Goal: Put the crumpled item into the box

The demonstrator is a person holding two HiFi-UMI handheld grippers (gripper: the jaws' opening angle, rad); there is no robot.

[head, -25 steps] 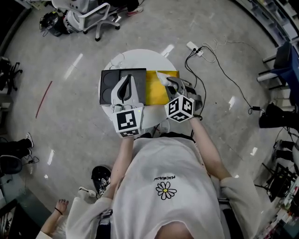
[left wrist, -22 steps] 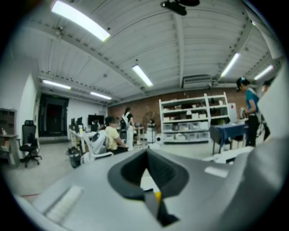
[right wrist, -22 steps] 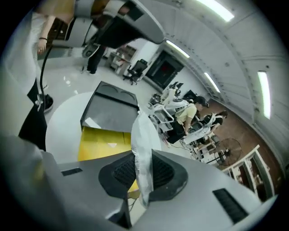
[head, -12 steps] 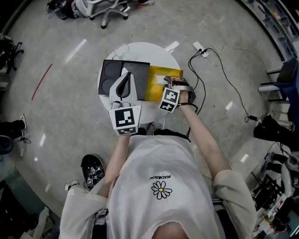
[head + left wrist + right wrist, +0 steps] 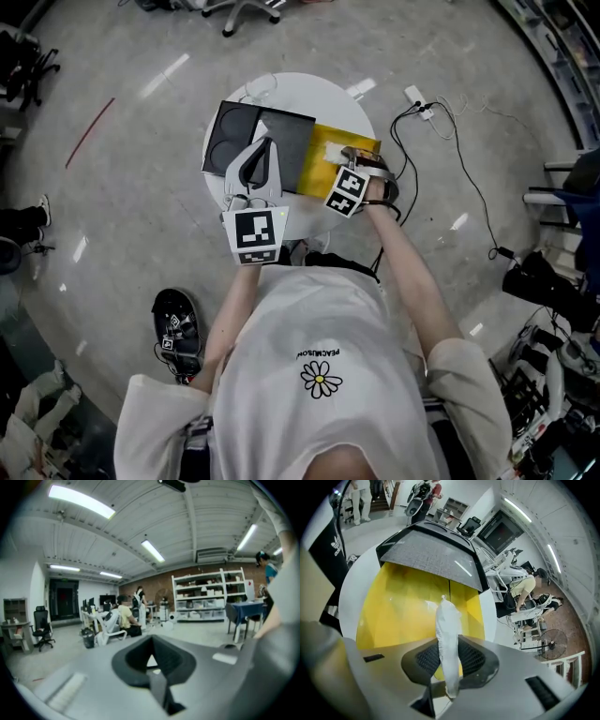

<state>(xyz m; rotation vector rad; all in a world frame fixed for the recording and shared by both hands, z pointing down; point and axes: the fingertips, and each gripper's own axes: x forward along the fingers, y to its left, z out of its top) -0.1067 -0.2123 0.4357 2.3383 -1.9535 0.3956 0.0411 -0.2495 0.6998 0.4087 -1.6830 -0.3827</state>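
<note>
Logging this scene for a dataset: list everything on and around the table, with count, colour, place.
table: one, white, round, mid-floor.
box: one, yellow, table's right part.
tray: one, black, on table, left of box.
crumpled item: one, white, over the box, in right tool.
power strip: one, white, floor right of table.
left tool: one, grey, jaws together, empty.
right tool: one, grey, shut on the crumpled item.

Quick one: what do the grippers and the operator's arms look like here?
Left gripper and right gripper: light grey moulded shells with dark mesh-textured pads. Each carries a white cube with black square markers. The person wears a white short-sleeved T-shirt with a daisy print.
</note>
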